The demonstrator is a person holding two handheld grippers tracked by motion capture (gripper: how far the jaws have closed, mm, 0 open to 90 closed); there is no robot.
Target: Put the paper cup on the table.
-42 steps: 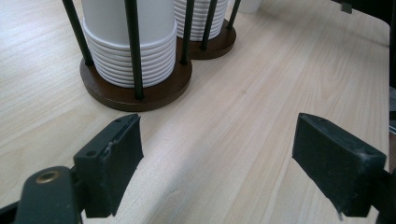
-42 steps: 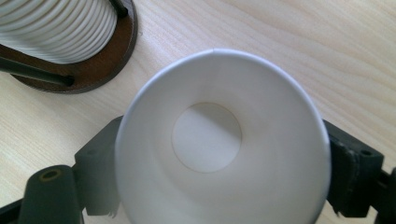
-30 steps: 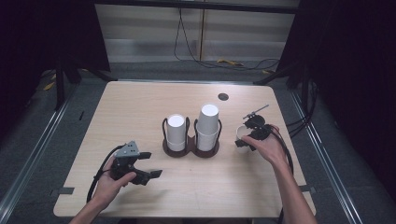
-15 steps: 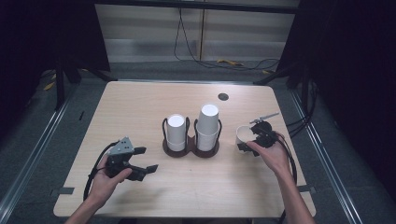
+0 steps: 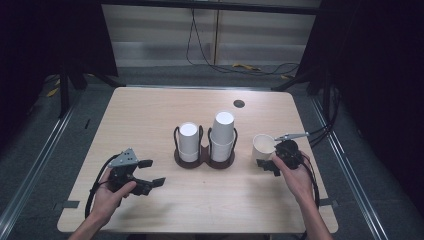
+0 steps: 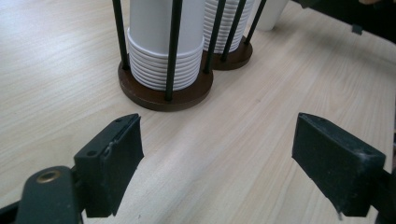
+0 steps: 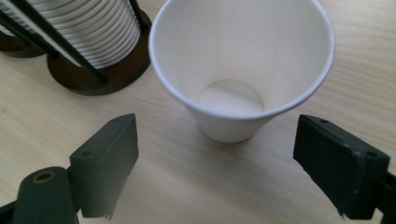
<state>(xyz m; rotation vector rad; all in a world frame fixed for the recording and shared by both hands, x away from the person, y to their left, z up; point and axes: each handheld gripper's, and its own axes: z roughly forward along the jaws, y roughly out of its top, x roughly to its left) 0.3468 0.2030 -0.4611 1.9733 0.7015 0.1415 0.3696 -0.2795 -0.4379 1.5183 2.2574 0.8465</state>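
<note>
A smooth white paper cup (image 7: 240,70), tapered and empty, stood upright on the pale wood-grain surface (image 5: 150,107) towards its right edge, just beside the dark round-based wire holder (image 5: 204,159) of ribbed cup stacks. The right gripper (image 5: 275,153) had just been opening; its jaws were spread, apparently clear of the cup. The left gripper (image 5: 151,173), also spread, hung near the front left.
</note>
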